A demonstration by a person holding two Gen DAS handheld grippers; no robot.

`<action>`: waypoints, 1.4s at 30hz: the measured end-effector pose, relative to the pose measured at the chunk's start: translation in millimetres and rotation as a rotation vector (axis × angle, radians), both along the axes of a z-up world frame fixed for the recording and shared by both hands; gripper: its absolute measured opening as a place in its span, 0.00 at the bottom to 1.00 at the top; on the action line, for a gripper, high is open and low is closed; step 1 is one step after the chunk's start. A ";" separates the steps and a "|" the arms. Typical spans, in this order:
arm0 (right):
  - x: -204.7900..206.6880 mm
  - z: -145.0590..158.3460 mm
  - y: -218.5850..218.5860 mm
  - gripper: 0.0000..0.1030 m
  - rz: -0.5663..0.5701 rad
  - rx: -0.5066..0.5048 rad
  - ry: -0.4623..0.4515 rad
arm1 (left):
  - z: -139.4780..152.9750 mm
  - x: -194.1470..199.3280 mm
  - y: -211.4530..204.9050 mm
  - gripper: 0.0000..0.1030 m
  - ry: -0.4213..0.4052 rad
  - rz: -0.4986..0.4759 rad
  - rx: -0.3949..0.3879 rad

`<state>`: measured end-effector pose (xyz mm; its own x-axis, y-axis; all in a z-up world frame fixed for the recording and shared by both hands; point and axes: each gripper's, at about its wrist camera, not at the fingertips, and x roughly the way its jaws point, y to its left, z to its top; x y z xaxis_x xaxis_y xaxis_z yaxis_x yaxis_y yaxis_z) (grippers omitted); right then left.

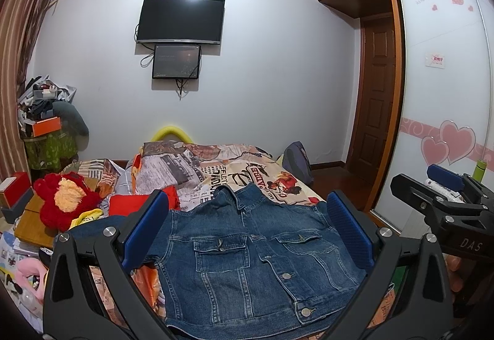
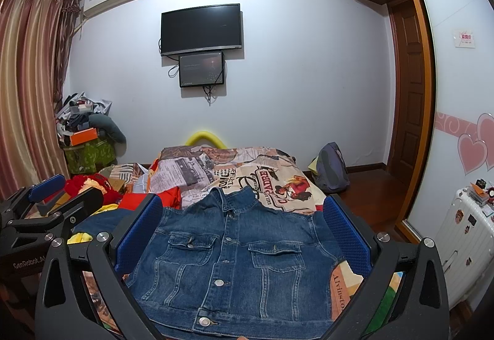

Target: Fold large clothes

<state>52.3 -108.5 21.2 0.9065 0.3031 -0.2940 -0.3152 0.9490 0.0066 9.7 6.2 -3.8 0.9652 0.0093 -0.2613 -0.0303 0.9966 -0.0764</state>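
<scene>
A denim jacket (image 1: 247, 259) lies flat, front up and buttoned, on a bed (image 1: 278, 176) with a printed cover; the left gripper (image 1: 247, 228) and right gripper (image 2: 244, 235) hover above it, both spread wide, holding nothing

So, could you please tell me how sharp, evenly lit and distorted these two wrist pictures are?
Left wrist view: the blue denim jacket is sharp and evenly lit, fisheye bends the white sliding wardrobe door, and the corners go black. Right wrist view: equally sharp, no glare on the black wall-mounted television, and the striped brown curtain bows.
</scene>
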 end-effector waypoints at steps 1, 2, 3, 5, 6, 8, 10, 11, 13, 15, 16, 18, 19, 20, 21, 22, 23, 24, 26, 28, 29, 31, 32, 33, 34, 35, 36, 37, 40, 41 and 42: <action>0.0 0.0 0.1 1.00 0.000 0.000 0.000 | -0.3 0.3 0.1 1.00 0.001 0.001 0.001; -0.2 -0.1 0.0 1.00 0.000 0.000 0.000 | -0.3 0.1 0.0 1.00 0.001 0.001 0.000; -0.2 -0.1 0.0 1.00 0.000 -0.001 -0.001 | -0.4 0.4 -0.1 1.00 0.002 0.002 0.000; -0.2 -0.1 -0.1 1.00 0.000 -0.001 -0.002 | -0.7 1.3 0.5 1.00 0.004 0.002 0.000; 0.0 -0.1 0.0 1.00 -0.001 -0.001 -0.002 | -0.8 1.7 0.5 1.00 0.004 0.002 0.000; 0.4 -0.2 -0.2 1.00 0.000 0.000 0.000 | -0.8 2.2 0.9 1.00 0.005 0.003 0.000; 0.3 -0.4 -0.3 1.00 0.000 0.000 0.001 | -1.2 2.7 1.3 1.00 0.006 0.004 -0.002; 0.8 -1.4 -0.1 1.00 -0.001 0.000 0.003 | -1.3 3.5 1.3 1.00 0.007 0.005 -0.002; 1.6 -2.8 0.0 1.00 -0.001 0.000 0.007 | -2.1 5.5 1.7 1.00 0.012 0.006 -0.004; 2.9 -4.2 0.3 1.00 -0.002 0.000 0.010 | -2.5 7.7 1.8 1.00 0.015 0.010 -0.002; 3.3 -4.8 0.4 1.00 -0.002 0.000 0.011 | -2.9 8.4 2.3 1.00 0.016 0.011 -0.001; 5.3 -5.2 0.1 1.00 -0.002 0.001 0.017 | -3.3 10.3 2.7 1.00 0.018 0.013 -0.001; 6.7 -5.5 0.1 1.00 -0.003 0.001 0.020 | -3.9 11.7 3.5 1.00 0.020 0.014 -0.001; 9.2 -5.3 0.3 1.00 -0.003 0.000 0.023 | -4.3 12.6 3.6 1.00 0.020 0.015 0.000; 11.8 -4.6 -0.3 1.00 -0.003 -0.001 0.026 | -4.8 14.7 4.6 1.00 0.022 0.021 0.004; 14.1 -4.7 0.6 1.00 -0.004 -0.004 0.029 | -5.4 16.8 5.6 1.00 0.023 0.025 0.005; 16.3 -4.9 0.9 1.00 -0.005 -0.005 0.031 | -5.6 18.0 5.9 1.00 0.023 0.027 0.006; 18.6 -5.4 1.1 1.00 -0.004 -0.006 0.034 | -6.0 20.4 7.7 1.00 0.022 0.031 0.005; 24.7 -6.5 3.0 1.00 -0.002 -0.007 0.042 | -6.5 24.8 10.7 1.00 0.021 0.037 0.004; 31.2 -8.0 5.1 1.00 -0.001 -0.011 0.050 | -6.9 31.0 15.7 1.00 0.020 0.044 0.010; 35.2 -9.0 6.4 1.00 -0.001 -0.014 0.055 | -7.1 33.5 17.8 1.00 0.021 0.049 0.012; 43.7 -11.6 8.7 1.00 -0.003 -0.020 0.066 | -8.3 42.2 24.8 1.00 0.024 0.065 0.015; 48.5 -13.5 10.2 1.00 -0.005 -0.025 0.072 | -8.8 46.6 28.8 1.00 0.026 0.077 0.015; 54.3 -15.6 11.5 1.00 -0.007 -0.030 0.080 | -10.0 51.7 34.2 1.00 0.028 0.088 0.015; 59.7 -17.4 13.5 1.00 -0.010 -0.035 0.089 | -11.9 58.4 41.5 1.00 0.034 0.101 0.015; 65.2 -19.3 15.2 1.00 -0.011 -0.040 0.098 | -13.3 62.6 46.2 1.00 0.040 0.110 0.015; 71.5 -22.4 17.6 1.00 -0.012 -0.047 0.108 | -16.6 69.5 54.5 1.00 0.048 0.134 0.017; 77.8 -25.6 19.8 1.00 -0.014 -0.054 0.116 | -19.0 74.3 59.9 1.00 0.054 0.153 0.021; 94.4 -33.7 25.6 1.00 -0.015 -0.076 0.139 | -32.0 92.8 81.9 1.00 0.088 0.216 0.059; 101.5 -37.9 28.7 1.00 -0.017 -0.086 0.147 | -35.6 96.6 86.5 1.00 0.097 0.228 0.067; 107.4 -41.3 30.7 1.00 -0.018 -0.095 0.155 | -40.2 102.3 93.4 1.00 0.110 0.246 0.075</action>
<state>159.7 -77.9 -20.1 0.8531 0.2516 -0.4570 -0.3004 0.9531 -0.0362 112.0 99.6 -44.0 0.8973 0.2630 -0.3544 -0.2759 0.9611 0.0147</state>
